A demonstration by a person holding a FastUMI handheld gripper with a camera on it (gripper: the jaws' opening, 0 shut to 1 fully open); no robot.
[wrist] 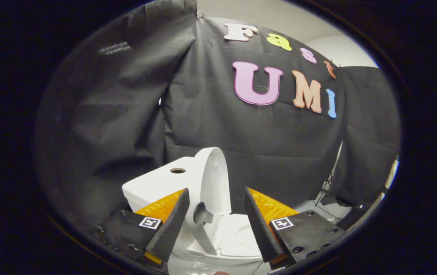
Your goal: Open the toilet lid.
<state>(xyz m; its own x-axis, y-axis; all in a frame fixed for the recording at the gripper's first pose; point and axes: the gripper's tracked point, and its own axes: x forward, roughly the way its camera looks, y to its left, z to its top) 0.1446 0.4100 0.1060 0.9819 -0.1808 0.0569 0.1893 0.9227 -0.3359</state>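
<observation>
— Between the jaws and a little beyond them, what stands there?
— A white toilet (218,236); its toilet lid (215,181) is raised upright, leaning back toward the tank (161,183), which has a round hole on top

— And the gripper (217,204) itself?
— Released: the jaws are spread wide apart, touching nothing, with the lid showing in the gap

— Behind all that?
— Black cloth wall (264,149), well beyond the tank
</observation>
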